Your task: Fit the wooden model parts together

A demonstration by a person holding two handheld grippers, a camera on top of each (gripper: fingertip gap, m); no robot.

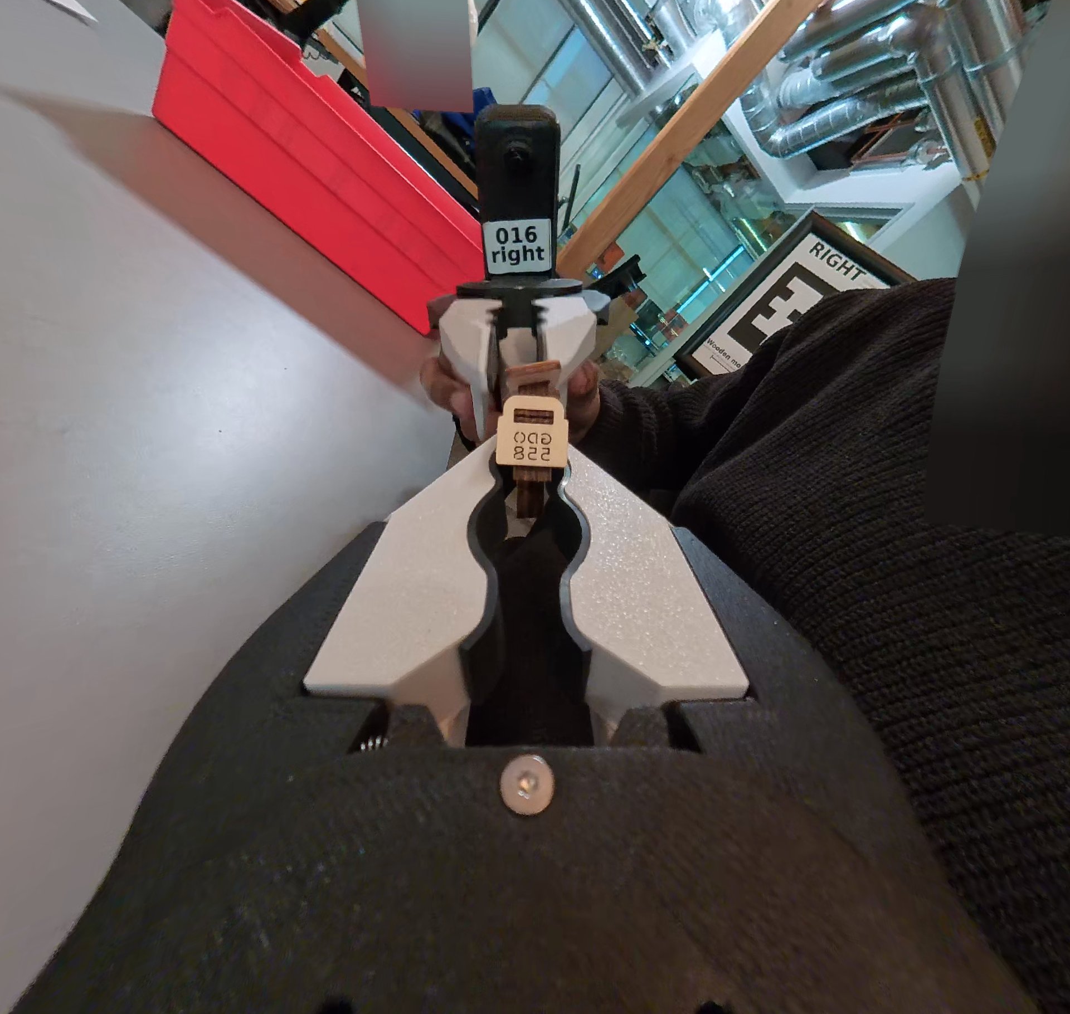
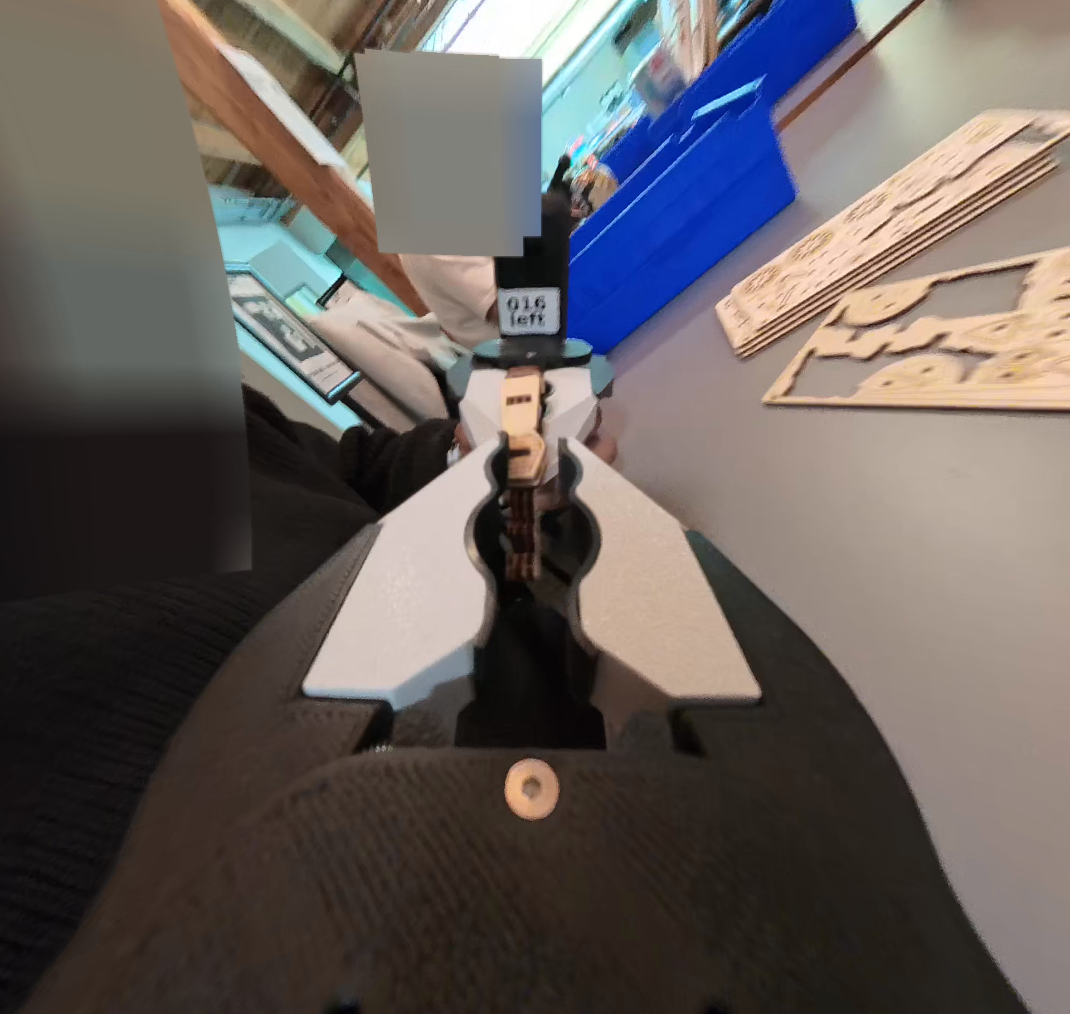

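Evidently the work was mid-assembly. The left gripper was closed on a pale wooden part — a slotted tab with engraved marks — with darker layered pieces running down between its fingers. The right gripper was likewise clamped on a wooden part, a stack of dark-edged layers with a pale piece at the tip. The two grippers faced each other nose to nose, clear of the table, and the two parts met or very nearly met between them. Judged from this, the pieces were picked up and aligned; whether the joint was seated could not be confirmed.

Much remained, by appearances: a stack of cut sheets and a partly emptied sheet lay on the table to the right, near a blue bin. A red bin stood to the left.

Limits of inspection — the contact between the parts was masked by the fingers, the right wrist view was smeared, and the shape of the finished model could not be told.
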